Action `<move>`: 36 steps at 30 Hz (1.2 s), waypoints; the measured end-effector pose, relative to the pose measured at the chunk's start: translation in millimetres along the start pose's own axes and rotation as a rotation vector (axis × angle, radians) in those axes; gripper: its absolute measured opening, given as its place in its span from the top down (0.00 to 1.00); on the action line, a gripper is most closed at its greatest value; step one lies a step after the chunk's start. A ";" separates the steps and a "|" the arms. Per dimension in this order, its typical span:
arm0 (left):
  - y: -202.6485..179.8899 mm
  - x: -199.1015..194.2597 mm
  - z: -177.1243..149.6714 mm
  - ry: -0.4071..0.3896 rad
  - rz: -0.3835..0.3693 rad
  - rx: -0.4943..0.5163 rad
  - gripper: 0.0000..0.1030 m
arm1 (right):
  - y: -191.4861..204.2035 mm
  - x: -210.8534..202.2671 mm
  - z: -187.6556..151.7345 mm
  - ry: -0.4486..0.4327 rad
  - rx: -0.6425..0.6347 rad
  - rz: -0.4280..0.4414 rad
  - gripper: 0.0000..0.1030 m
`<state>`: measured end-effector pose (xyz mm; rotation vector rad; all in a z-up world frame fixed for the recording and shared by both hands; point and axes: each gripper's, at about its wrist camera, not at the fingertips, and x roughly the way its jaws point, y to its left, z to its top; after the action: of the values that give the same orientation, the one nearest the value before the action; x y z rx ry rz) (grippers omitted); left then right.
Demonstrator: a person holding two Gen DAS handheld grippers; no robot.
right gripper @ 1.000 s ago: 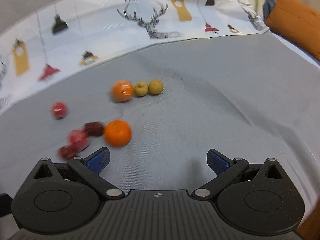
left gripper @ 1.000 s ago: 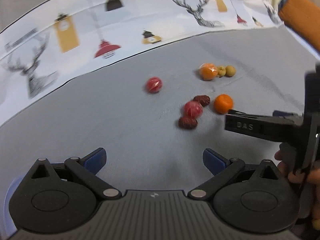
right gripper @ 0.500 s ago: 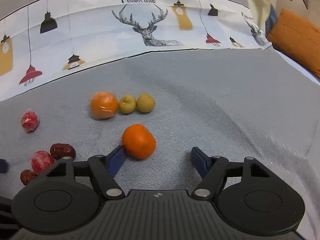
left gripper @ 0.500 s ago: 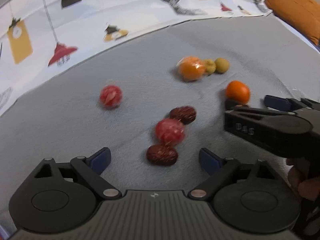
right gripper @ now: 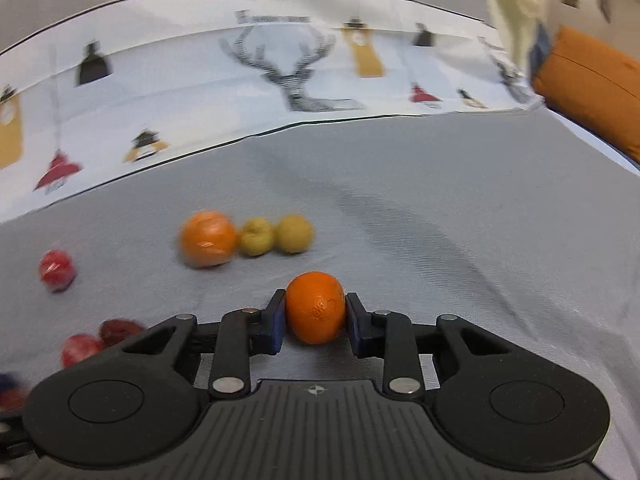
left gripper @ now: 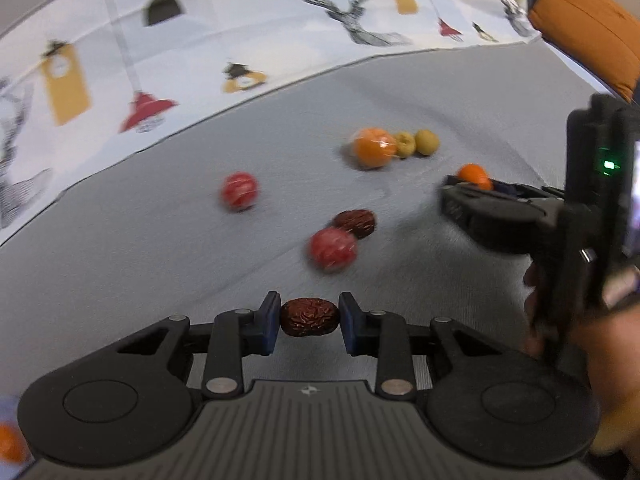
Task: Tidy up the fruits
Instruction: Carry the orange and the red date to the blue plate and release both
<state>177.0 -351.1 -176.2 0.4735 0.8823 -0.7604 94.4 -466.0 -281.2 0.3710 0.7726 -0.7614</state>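
Note:
My left gripper [left gripper: 309, 322] has its jaws closing on a dark red wrinkled date [left gripper: 309, 317], and both pads touch it. My right gripper [right gripper: 316, 316] has its jaws closing on a small orange [right gripper: 315, 306], which sits pressed between the blue pads. The left wrist view also shows the right gripper [left gripper: 472, 192] from the side with that orange [left gripper: 474, 173]. Loose on the grey cloth [left gripper: 160, 280] lie a second date [left gripper: 355, 222], two red wrapped fruits [left gripper: 333, 249] [left gripper: 239, 191], a wrapped orange [left gripper: 372, 148] and two yellow-green fruits [left gripper: 416, 143].
A white cloth printed with deer and lamps [left gripper: 200, 40] borders the far side. An orange cushion [left gripper: 588, 20] lies at the far right. A person's hand [left gripper: 560, 320] holds the right gripper. Something orange [left gripper: 8, 444] peeks in at the bottom left.
Both grippers went from wide open to closed. The left moved up to the near date and closed on it. The right reached the loose orange and closed on it.

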 end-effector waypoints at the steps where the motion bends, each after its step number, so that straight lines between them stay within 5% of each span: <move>1: 3.3 -11.9 -4.0 0.004 0.017 -0.007 0.66 | -3.3 -1.0 0.1 -0.004 0.012 -0.018 0.70; 6: 19.4 -80.1 -29.3 0.011 0.093 -0.028 0.66 | -17.6 -15.8 -2.5 0.000 0.041 -0.086 0.70; 11: 37.0 -161.0 -63.2 -0.022 0.130 -0.060 0.66 | -21.6 -94.4 2.3 -0.101 0.052 -0.061 0.70; 19: 72.8 -263.6 -125.2 -0.079 0.153 -0.183 0.66 | -4.9 -255.5 -36.7 -0.087 -0.018 0.208 0.70; 24: 79.9 -306.3 -168.2 -0.117 0.152 -0.244 0.66 | 13.8 -343.3 -66.1 0.016 -0.059 0.440 0.70; 36: 93.7 -371.2 -238.2 -0.181 0.168 -0.342 0.66 | 46.9 -431.1 -83.0 -0.131 -0.203 0.499 0.70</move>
<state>-24.3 10.6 2.4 0.1691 0.7727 -0.4774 -115.8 -182.2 -16.2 0.3092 0.5929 -0.2334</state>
